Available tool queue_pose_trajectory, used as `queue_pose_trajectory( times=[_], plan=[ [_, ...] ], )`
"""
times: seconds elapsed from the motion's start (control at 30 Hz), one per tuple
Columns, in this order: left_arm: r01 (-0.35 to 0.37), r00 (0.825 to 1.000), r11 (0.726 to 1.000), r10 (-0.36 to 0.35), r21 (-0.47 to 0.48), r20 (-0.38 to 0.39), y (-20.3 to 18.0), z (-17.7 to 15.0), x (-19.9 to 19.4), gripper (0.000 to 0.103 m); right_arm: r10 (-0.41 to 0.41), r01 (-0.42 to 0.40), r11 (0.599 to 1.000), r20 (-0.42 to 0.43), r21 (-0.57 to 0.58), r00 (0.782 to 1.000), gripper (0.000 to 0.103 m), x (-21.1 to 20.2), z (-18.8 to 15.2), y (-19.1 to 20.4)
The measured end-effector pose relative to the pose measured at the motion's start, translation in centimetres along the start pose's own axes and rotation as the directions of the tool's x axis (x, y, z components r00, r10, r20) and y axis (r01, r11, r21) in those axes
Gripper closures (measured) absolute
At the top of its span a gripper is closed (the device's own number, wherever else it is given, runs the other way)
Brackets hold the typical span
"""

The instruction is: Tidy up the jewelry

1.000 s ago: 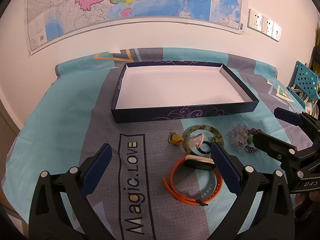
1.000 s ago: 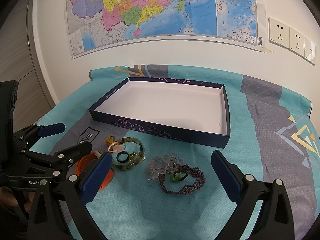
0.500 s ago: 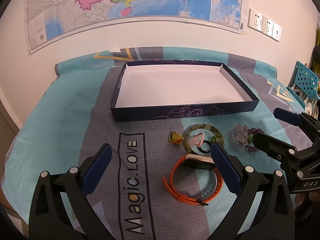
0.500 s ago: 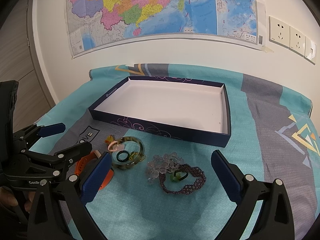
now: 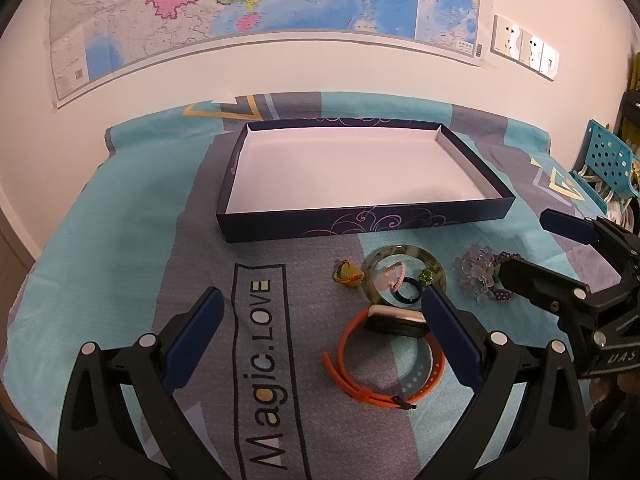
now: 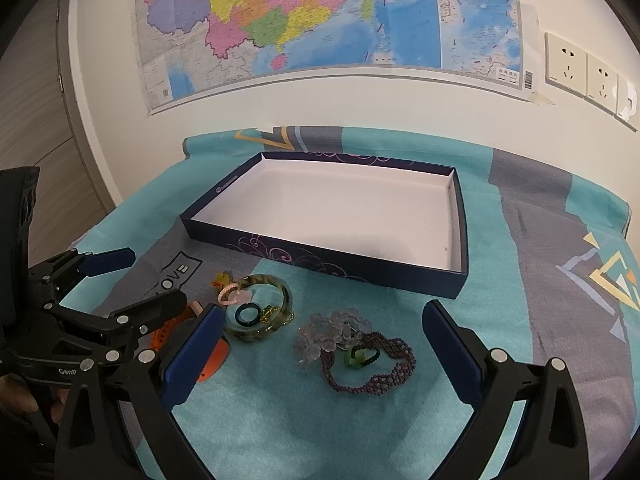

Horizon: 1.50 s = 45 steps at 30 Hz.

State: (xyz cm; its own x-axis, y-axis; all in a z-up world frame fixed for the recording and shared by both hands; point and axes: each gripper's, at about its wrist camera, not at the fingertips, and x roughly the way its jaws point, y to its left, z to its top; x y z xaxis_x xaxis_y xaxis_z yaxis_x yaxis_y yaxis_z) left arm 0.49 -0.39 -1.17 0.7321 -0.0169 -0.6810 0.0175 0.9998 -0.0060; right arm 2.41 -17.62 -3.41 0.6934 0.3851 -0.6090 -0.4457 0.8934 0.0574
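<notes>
An empty dark blue box lid with a white inside (image 5: 360, 222) (image 6: 320, 258) lies on the cloth. In front of it lie an orange watch band (image 5: 384, 364), a green bangle (image 5: 404, 254) (image 6: 276, 284) with a pink ring (image 6: 230, 292) and a dark ring (image 6: 249, 316) inside it, a small yellow charm (image 5: 347, 274), a clear flower piece (image 6: 332, 334) and a purple bead bracelet (image 6: 384, 376) with a green ring (image 6: 358, 356). My left gripper (image 5: 320, 338) is open above the cloth beside the band. My right gripper (image 6: 320, 354) is open above the bracelet.
A teal and grey cloth printed "Magic.LOVE" (image 5: 264, 360) covers the table. A map (image 6: 320, 12) hangs on the wall behind, with sockets (image 6: 588, 76) to its right. A teal chair (image 5: 608, 164) stands at the far right.
Both views have shifted very slightly forward. The jewelry and box have not moved and both grippers stay open.
</notes>
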Motion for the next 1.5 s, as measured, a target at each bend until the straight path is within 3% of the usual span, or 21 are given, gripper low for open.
queue_pose_trajectory(
  times=[0.1, 0.23, 0.57, 0.7, 1.0, 1.2, 1.27, 1.3, 1.43, 1.5],
  plan=[
    [0.01, 1.0, 1.0, -0.01, 0.002, -0.004, 0.4, -0.2, 0.1, 0.006, 0.018, -0.018, 1.0, -0.012, -0.01, 1.0, 0.01, 0.5, 0.2, 0.0],
    [0.029, 0.999, 1.0, -0.029, 0.007, -0.016, 0.9, -0.6, 0.2, 0.006, 0.049, -0.049, 0.999, -0.051, -0.014, 0.998, 0.031, 1.6, 0.4, 0.0],
    [0.127, 0.99, 0.991, -0.123, 0.052, -0.065, 1.0, -1.6, 0.8, 0.029, 0.107, -0.119, 0.99, -0.142, -0.077, 0.984, 0.066, 4.6, 1.5, 0.7],
    [0.148, 0.986, 0.987, -0.142, 0.07, -0.089, 0.6, -2.0, 1.3, 0.032, 0.124, -0.142, 0.987, -0.197, -0.076, 0.973, 0.081, 6.7, 2.2, 0.3],
    [0.198, 0.973, 0.978, -0.189, 0.066, -0.13, 0.8, -2.3, 2.1, 0.049, 0.177, -0.213, 0.97, -0.264, -0.115, 0.948, 0.082, 8.1, 3.2, 1.1],
    [0.215, 0.969, 0.973, -0.203, 0.079, -0.141, 0.7, -2.3, 2.4, 0.058, 0.14, -0.202, 0.962, -0.305, -0.185, 0.942, 0.085, 9.2, 3.1, 2.1],
    [0.214, 0.969, 0.973, -0.201, 0.082, -0.144, 0.7, -2.3, 2.4, 0.062, 0.143, -0.21, 0.958, -0.31, -0.194, 0.94, 0.096, 9.3, 3.2, 2.2],
    [0.211, 0.969, 0.974, -0.198, 0.085, -0.145, 0.7, -2.3, 2.5, 0.063, 0.145, -0.211, 0.958, -0.308, -0.195, 0.94, 0.097, 9.3, 3.2, 2.2],
    [0.224, 0.966, 0.97, -0.209, 0.092, -0.151, 0.8, -2.3, 2.4, 0.083, 0.164, -0.224, 0.957, -0.295, -0.185, 0.941, 0.097, 8.8, 3.1, 2.1],
    [0.223, 0.967, 0.97, -0.207, 0.096, -0.149, 0.8, -2.3, 2.3, 0.087, 0.174, -0.229, 0.957, -0.283, -0.177, 0.943, 0.097, 8.3, 3.2, 2.0]
  ],
)
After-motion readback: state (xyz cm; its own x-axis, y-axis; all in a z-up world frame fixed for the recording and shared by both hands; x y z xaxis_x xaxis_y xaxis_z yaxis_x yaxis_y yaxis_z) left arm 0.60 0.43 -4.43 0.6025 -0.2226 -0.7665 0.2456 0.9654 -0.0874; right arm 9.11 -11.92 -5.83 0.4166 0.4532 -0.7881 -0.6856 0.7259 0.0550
